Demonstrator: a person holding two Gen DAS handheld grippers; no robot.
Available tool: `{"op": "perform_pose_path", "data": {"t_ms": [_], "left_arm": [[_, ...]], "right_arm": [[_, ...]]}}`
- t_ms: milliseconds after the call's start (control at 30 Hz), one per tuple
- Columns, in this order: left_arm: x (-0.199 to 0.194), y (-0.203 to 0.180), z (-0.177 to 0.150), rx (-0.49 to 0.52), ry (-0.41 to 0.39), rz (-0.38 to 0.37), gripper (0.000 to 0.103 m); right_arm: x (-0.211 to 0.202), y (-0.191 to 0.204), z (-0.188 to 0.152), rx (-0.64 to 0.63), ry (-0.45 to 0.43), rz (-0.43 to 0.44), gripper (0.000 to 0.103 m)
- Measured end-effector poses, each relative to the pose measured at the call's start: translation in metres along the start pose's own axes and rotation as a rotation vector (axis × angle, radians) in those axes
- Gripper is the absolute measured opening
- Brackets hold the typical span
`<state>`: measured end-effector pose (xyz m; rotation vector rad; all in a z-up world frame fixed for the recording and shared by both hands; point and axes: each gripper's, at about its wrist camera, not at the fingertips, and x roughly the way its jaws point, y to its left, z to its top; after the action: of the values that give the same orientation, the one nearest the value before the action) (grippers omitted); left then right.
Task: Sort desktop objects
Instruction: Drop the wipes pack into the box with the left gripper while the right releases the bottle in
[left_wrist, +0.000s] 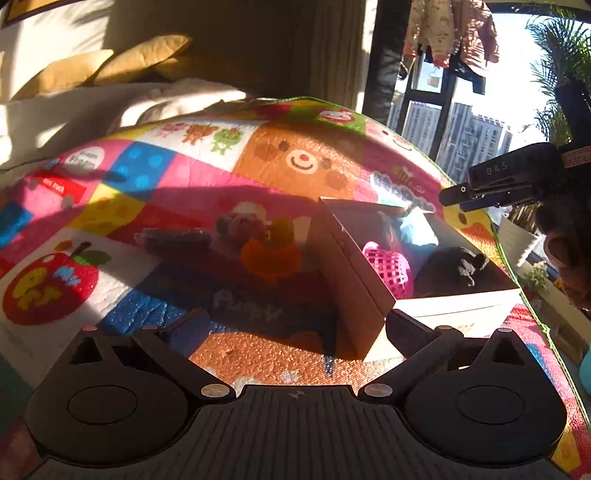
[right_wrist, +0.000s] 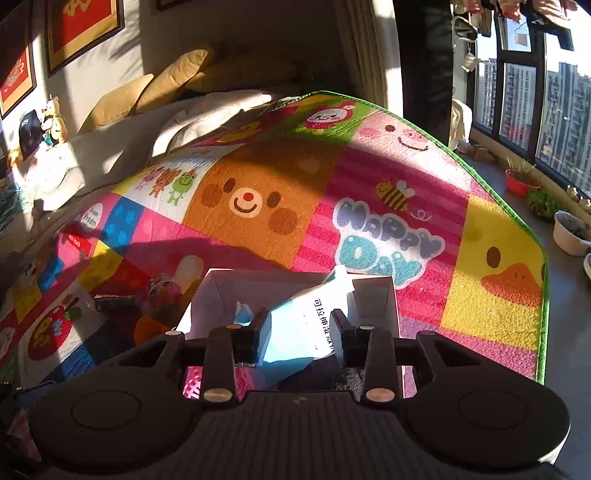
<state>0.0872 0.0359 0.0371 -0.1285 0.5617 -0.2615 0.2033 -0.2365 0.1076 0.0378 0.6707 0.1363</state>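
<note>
**Packet over the box, loose toys still out on the mat**

The right hand-held gripper (right_wrist: 299, 336) hangs over the open cardboard box (right_wrist: 391, 295) with its jaws at a narrow gap and a white-and-blue packet (right_wrist: 314, 317) between them. The packet's printed side runs up and away from the fingers, its top corner poking past the box's far wall. Whether the pads press on it or have just let go, the right wrist view does not settle; the packet looks slack and tilted between the fingers. Under it, inside the box, lie a pink mesh ball (left_wrist: 388, 266), something pale blue and a dark grey soft lump (left_wrist: 458, 262).

The left hand-held gripper (left_wrist: 295, 325) stands wide and empty, low over the play mat (left_wrist: 258, 365) near the box's near-left corner; one fingertip sits just beside the box's side wall. From the left wrist view the right gripper shows at the far right, above the box.

What is left to sort lies to the left of the box, on the mat and ahead of the left gripper: a small plush bear (left_wrist: 240, 225), an orange plush piece (left_wrist: 269, 258) just in front of it, and a dark flat thing (left_wrist: 173, 238) further left whose long side runs across the view. These are blurred, so their exact make is unclear. The left hand is plainly the nearer one to that cluster, and its next reach would likely go forward and slightly left, away from the box wall.
</note>
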Motion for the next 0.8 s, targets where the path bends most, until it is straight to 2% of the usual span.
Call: {"op": "perform_pose_path", "data": {"t_ms": [133, 200, 267, 367, 467, 600, 667, 800], "left_arm": [[-0.008, 0.007, -0.010, -0.020, 0.016, -0.014, 0.103], [-0.009, 0.010, -0.013, -0.029, 0.021, -0.013, 0.103], [-0.011, 0.014, -0.015, -0.047, 0.017, -0.007, 0.103], [-0.015, 0.021, -0.015, -0.086, -0.007, 0.003, 0.103], [-0.014, 0.026, -0.014, -0.130, -0.032, -0.001, 0.103], [-0.014, 0.026, -0.015, -0.145, -0.049, -0.008, 0.103], [-0.015, 0.027, -0.016, -0.149, -0.055, -0.011, 0.103], [-0.014, 0.032, -0.018, -0.176, -0.064, -0.017, 0.103]], "right_arm": [[0.050, -0.015, 0.013, 0.076, 0.049, -0.072, 0.026], [0.068, -0.015, 0.014, 0.076, 0.056, -0.078, 0.025], [0.078, -0.014, 0.014, 0.086, 0.073, -0.042, 0.025], [0.077, -0.007, 0.014, 0.065, 0.111, -0.009, 0.025], [0.081, -0.001, 0.012, 0.014, 0.140, -0.035, 0.025], [0.081, -0.008, 0.021, 0.080, 0.225, -0.024, 0.025], [0.079, -0.006, 0.023, 0.062, 0.258, -0.030, 0.025], [0.085, -0.003, 0.023, 0.062, 0.268, -0.045, 0.025]]}}
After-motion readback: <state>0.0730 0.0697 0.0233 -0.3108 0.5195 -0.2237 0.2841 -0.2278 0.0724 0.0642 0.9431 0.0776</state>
